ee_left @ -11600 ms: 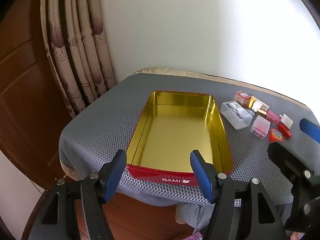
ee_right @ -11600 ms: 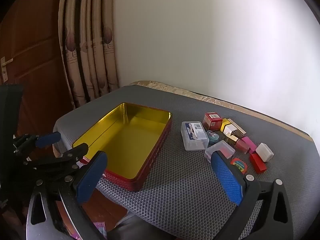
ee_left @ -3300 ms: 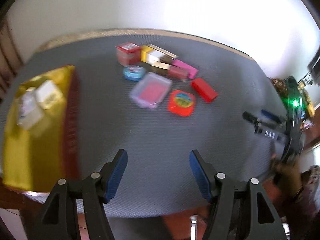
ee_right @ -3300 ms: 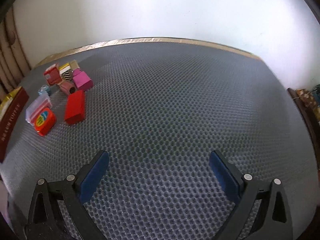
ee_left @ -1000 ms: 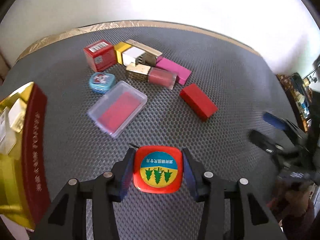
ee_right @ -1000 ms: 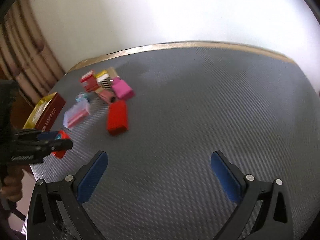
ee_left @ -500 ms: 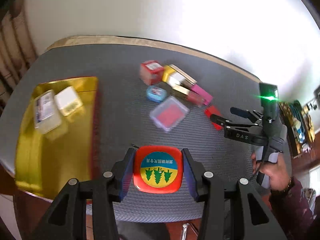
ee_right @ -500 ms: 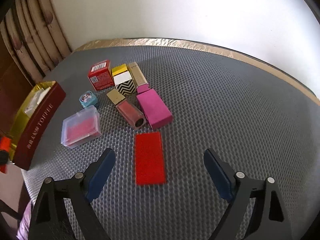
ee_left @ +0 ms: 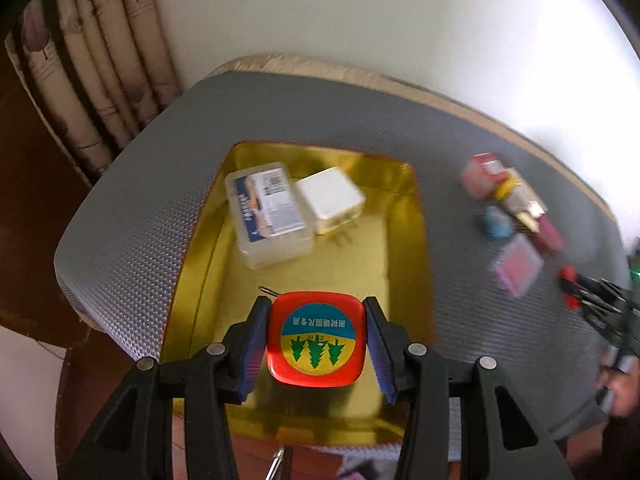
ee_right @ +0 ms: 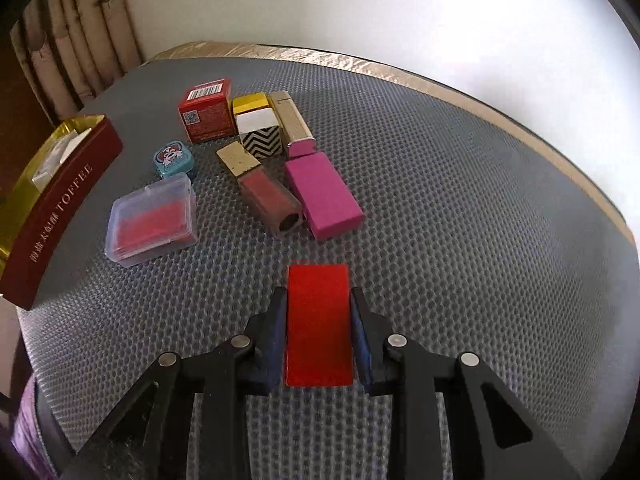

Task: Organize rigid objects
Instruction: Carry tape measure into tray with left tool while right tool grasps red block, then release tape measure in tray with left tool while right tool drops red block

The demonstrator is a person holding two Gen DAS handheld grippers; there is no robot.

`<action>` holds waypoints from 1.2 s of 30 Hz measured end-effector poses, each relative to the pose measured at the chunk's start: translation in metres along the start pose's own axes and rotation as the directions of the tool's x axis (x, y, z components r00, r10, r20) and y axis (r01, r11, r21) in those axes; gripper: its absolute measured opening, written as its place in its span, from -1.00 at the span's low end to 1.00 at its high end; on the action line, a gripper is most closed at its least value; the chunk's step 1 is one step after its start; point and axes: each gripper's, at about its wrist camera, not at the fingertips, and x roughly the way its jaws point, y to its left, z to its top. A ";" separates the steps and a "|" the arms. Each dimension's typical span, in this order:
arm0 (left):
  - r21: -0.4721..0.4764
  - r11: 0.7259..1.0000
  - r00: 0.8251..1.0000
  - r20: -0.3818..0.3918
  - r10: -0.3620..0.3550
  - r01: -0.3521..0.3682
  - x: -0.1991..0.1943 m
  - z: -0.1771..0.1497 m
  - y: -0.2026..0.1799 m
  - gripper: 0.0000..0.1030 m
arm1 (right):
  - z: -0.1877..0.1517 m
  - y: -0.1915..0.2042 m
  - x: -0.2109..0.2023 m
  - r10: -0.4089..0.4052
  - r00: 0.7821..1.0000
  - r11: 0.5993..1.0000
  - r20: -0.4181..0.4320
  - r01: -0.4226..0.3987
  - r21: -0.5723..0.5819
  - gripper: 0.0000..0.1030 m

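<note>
Left gripper [ee_left: 316,340]: clamped the square red tape measure [ee_left: 316,346] above the gold tin tray [ee_left: 416,216].
Right gripper [ee_right: 318,336]: gripped the flat red rectangular box [ee_right: 318,324], long axis pointing away.

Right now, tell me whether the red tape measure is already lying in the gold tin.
No: the left gripper holds the red tape measure clamped above the gold tin.

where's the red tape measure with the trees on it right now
In the left wrist view, the red tape measure is clamped in the left gripper, over the near end of the gold tin, short of the clear box.
</note>
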 end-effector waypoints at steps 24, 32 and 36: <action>-0.112 0.990 0.981 0.187 -0.060 0.082 -0.017 0.020 0.020 -0.04 | 0.000 -0.025 -0.044 0.115 0.992 0.978 0.051 -0.122 0.167 -0.47; -0.281 0.950 0.943 0.260 0.209 -0.133 -0.069 -0.055 0.084 0.02 | 0.057 0.045 -0.072 0.294 0.950 0.945 0.107 -0.306 0.120 -0.47; -0.323 0.936 0.930 0.283 0.235 -0.138 -0.074 -0.074 0.096 0.02 | 0.092 0.100 -0.065 0.394 0.915 0.910 0.086 -0.401 0.103 -0.47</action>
